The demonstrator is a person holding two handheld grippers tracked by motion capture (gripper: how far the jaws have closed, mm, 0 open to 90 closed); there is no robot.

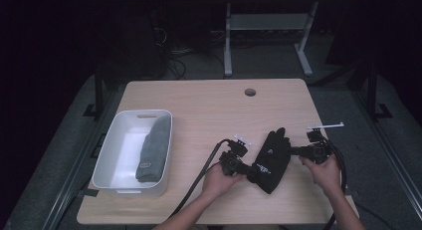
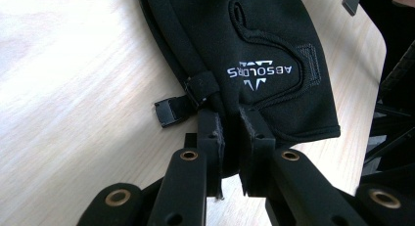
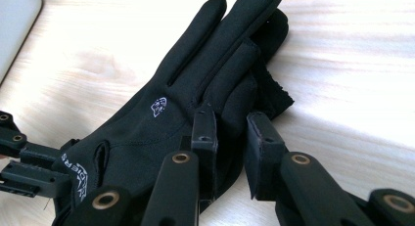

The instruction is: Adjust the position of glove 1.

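Note:
A black glove [image 1: 271, 159] with white lettering lies flat on the wooden table [image 1: 209, 110], its fingers pointing away from me. My left gripper [image 1: 250, 171] is at the glove's cuff; in the left gripper view the jaws [image 2: 231, 133] are shut on the cuff edge of the glove [image 2: 274, 40], beside a small black clip [image 2: 171, 111]. My right gripper [image 1: 292, 151] comes in from the right side. In the right gripper view its jaws [image 3: 231, 135] stand closed on the thumb side of the glove [image 3: 195, 89].
A white bin [image 1: 115, 140] stands at the table's left and holds a grey folded cloth [image 1: 153, 150]. A round cable hole [image 1: 250, 92] sits near the far edge. The bin's corner [image 3: 14, 20] shows beyond the glove in the right gripper view.

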